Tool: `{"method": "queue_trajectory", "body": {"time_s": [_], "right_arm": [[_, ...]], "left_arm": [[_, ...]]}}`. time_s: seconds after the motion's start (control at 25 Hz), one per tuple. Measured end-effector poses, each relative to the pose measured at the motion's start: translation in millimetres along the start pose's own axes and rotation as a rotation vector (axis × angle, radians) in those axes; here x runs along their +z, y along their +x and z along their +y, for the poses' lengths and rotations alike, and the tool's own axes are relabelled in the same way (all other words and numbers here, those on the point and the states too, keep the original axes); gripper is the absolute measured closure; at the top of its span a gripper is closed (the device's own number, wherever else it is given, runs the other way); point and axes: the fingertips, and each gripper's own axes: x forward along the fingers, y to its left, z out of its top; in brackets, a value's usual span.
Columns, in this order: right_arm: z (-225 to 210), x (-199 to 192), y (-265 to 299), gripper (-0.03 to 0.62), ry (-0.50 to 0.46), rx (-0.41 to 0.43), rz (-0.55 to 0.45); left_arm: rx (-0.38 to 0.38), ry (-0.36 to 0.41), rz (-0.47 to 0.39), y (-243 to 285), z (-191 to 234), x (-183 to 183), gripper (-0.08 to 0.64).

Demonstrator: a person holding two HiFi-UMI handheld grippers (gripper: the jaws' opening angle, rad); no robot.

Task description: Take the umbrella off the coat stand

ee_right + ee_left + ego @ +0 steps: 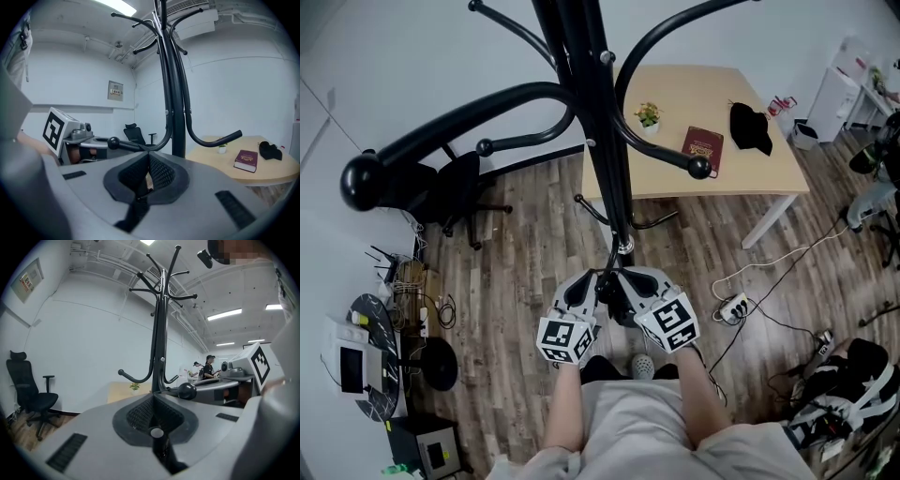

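The black coat stand [598, 169] rises through the middle of the head view, with curved hooks that end in ball tips. No umbrella can be made out on it in any view. Both grippers are held side by side just in front of the pole's lower part. My left gripper [598, 283] is shut with nothing between its jaws, and my right gripper [624, 281] is shut and empty too. In the left gripper view my left gripper [154, 404] faces the coat stand [159, 333] straight ahead. In the right gripper view my right gripper [147, 164] faces the coat stand [174, 93].
Behind the stand a wooden table [773, 183] carries a red book [702, 146], a black cap [750, 127] and a small plant [648, 114]. A black office chair [455, 192] stands at the left. A power strip [734, 307] and cables lie on the floor at the right. People [208, 366] stand far off.
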Motion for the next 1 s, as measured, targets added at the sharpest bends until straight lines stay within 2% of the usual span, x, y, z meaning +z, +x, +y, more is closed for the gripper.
{"method": "queue_trajectory", "body": {"time_s": [1.0], "right_arm": [[20.3,13.9,-9.8,0.581,-0.075,0.06,-0.014]], "left_arm": [[0.015,-0.014,-0.048,-19.4,-4.0,15.1,0.538]]}}
